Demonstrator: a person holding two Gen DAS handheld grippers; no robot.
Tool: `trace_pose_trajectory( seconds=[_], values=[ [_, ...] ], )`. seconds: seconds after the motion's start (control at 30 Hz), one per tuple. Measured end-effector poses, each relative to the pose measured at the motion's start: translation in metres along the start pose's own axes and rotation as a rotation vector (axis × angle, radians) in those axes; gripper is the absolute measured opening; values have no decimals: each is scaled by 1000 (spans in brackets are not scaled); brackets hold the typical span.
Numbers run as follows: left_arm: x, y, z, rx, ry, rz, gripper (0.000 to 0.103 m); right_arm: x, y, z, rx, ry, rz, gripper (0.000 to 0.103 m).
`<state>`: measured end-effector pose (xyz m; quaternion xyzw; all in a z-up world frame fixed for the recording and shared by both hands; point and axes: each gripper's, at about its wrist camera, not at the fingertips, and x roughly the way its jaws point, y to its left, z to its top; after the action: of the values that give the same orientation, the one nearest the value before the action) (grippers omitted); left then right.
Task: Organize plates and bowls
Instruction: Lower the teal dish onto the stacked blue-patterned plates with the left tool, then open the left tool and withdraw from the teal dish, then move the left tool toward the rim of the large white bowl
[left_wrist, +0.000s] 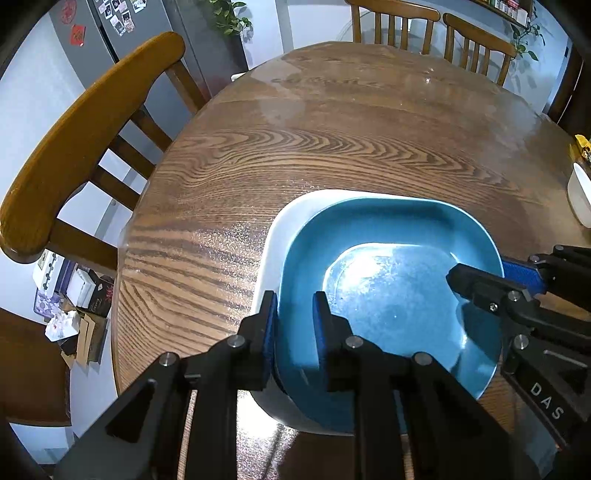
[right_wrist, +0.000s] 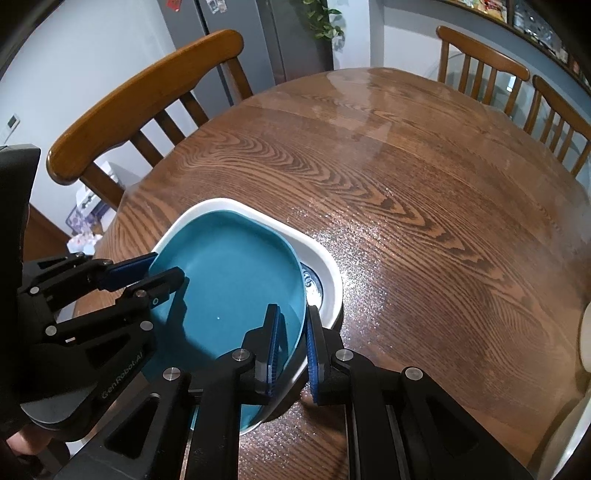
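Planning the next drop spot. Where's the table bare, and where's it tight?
Bare: most of the table, from the white plate out to the far chairs, and the strip between that plate and the near chair. Tight: the near edge, where the left gripper and right gripper straddle the blue plate on the white one. A white dish sits at the right edge.

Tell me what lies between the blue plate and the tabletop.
A white dish sits under the blue plate, resting on the table. The right wrist view shows it best: the plate tilts, baring a patterned floor inside the dish.
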<state>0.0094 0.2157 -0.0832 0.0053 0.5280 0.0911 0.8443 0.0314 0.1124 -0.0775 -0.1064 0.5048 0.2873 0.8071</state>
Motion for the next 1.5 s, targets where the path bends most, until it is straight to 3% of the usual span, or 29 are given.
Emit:
trace_pose_trajectory(
  seconds=[0.37,0.47,0.5,0.53,0.7,0.73,0.8,0.87,0.97,1.13,1.3,1.4,1.5],
  values=[
    [-6,4,1,-17,-13,-3,20,-6,0,0,0,-17,-26,13],
    [-10,3,0,-23,-20,-2,38,-14,-2,-1,10,-34,-30,13],
    [-12,3,0,-22,-24,5,54,-17,-3,-1,15,-40,-28,13],
    [-15,2,-1,-22,-32,9,63,-20,-4,-1,22,-46,-25,13],
    [-29,-3,-6,-21,-49,1,68,-41,-16,-9,76,-70,6,15],
    [-33,-5,-7,-20,-56,-1,74,-45,-18,-10,86,-73,12,18],
    [-40,-8,-9,-20,-70,-6,81,-55,-24,-16,111,-88,18,48],
    [-48,-13,-12,-18,-84,-10,81,-70,-31,-23,131,-125,14,62],
    [-58,-19,-14,-15,-102,-20,81,-86,-36,-31,138,-151,2,62],
    [-73,-38,-18,0,-132,-38,101,-110,-44,-49,125,-180,-59,62],
    [-81,-63,-23,34,-131,-64,101,-133,-59,-70,137,-206,-125,64],
    [-85,-82,-26,58,-128,-71,101,-148,-70,-84,148,-231,-172,83],
    [-89,-102,-30,86,-127,-84,101,-164,-78,-96,147,-257,-228,84]
  ],
)
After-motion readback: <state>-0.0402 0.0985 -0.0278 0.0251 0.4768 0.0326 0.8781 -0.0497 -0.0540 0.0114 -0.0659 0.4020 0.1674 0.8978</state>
